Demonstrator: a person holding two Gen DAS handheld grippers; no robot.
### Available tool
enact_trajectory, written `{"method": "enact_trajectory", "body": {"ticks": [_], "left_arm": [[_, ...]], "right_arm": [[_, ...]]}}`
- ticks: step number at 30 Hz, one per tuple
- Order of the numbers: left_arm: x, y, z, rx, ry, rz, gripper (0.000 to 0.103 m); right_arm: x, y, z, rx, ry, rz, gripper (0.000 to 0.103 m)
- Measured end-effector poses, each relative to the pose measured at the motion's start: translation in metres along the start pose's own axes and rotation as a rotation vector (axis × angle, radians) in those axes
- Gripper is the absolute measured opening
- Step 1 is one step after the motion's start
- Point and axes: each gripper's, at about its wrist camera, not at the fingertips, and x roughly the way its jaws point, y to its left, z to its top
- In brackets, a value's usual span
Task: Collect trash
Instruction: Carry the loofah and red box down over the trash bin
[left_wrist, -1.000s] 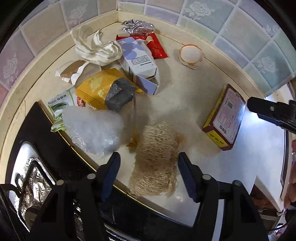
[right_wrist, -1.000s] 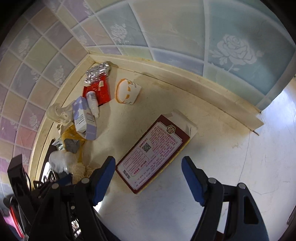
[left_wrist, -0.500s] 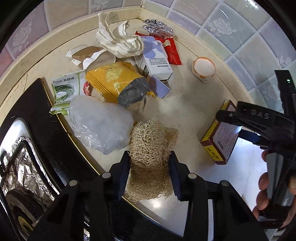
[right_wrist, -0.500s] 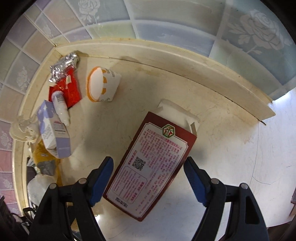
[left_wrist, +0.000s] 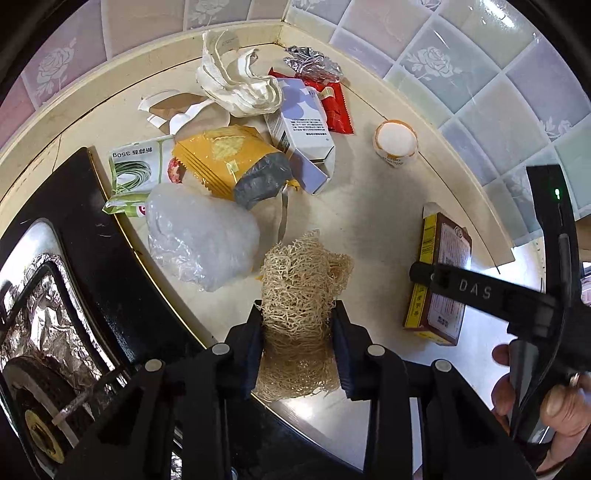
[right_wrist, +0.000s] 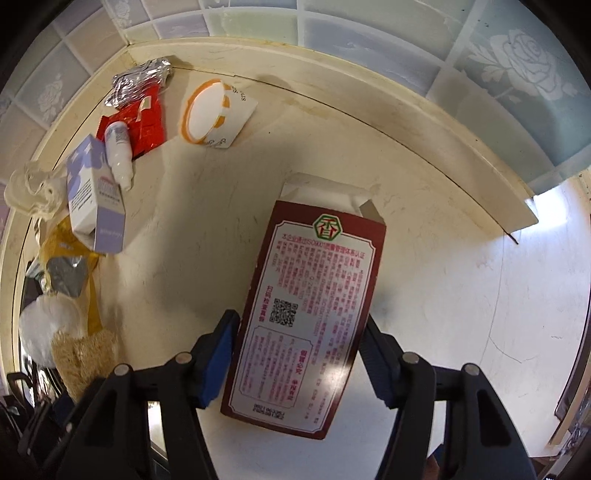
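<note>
My left gripper is shut on a tan loofah scrubber at the counter's front edge; the scrubber also shows in the right wrist view. My right gripper straddles a dark red box lying flat; its fingers sit against both long sides. The box also shows in the left wrist view, with the right gripper over it. Trash lies in the corner: a crumpled clear bag, a yellow packet, a white-purple carton, a paper cup.
A black stove with foil lining sits left of the counter. Tiled walls enclose the corner. More litter near the wall: a red wrapper, silver foil, white torn paper, a small white bottle.
My left gripper has closed on the loofah scrubber. My right gripper has moved forward over the red box and narrowed until its fingers reach the box's sides.
</note>
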Motion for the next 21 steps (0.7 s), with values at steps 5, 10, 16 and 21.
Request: {"method": "enact_trajectory", "body": {"ticks": [5, 10, 16, 21], "left_arm": [[-0.01, -0.006, -0.011, 0.008, -0.013, -0.009, 0.032], [-0.02, -0.016, -0.026, 0.008, -0.026, 0.001, 0.032], [-0.038, -0.032, -0.054, -0.02, -0.063, 0.026, 0.032], [-0.047, -0.05, -0.085, -0.075, -0.095, 0.069, 0.032]], "right_arm": [[-0.009, -0.004, -0.008, -0.027, -0.029, 0.017, 0.063], [-0.024, -0.007, -0.027, -0.061, -0.059, 0.029, 0.063], [-0.039, -0.01, -0.045, -0.162, -0.094, 0.072, 0.063], [-0.048, -0.023, -0.065, -0.267, -0.123, 0.123, 0.063]]}}
